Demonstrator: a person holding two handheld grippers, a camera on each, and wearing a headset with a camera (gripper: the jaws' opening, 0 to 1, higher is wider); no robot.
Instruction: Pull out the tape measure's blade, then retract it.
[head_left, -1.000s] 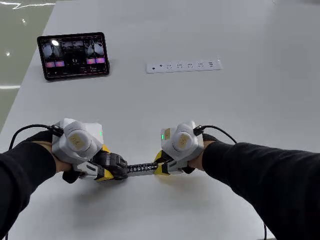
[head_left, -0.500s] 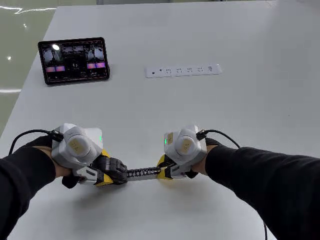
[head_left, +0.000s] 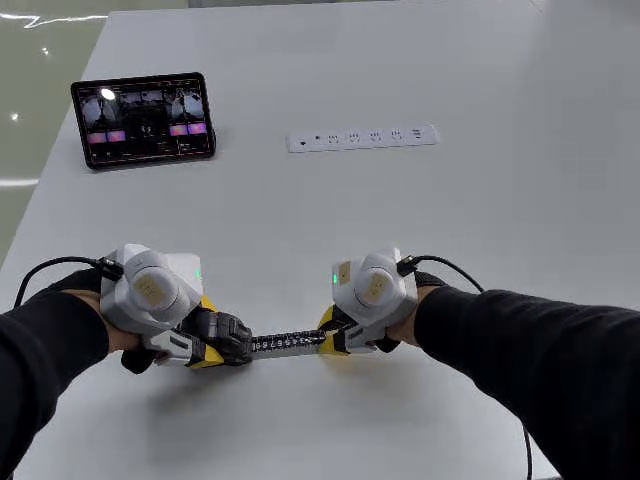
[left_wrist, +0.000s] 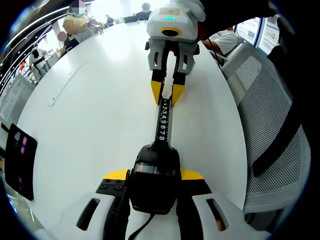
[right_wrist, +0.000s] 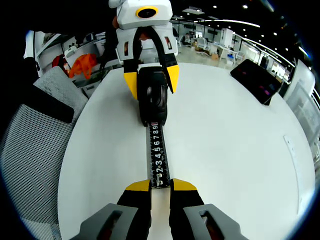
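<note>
Where the right hand-held gripper (right_wrist: 160, 186) pinches, the numbered blade (right_wrist: 157, 152) lies flat.

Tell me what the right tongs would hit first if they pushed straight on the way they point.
Probably the black plastic tape measure case, clamped in the left tongs. The right tongs, shut on the end of the numbered steel blade, point along that blade straight at the case, with nothing between.
</note>
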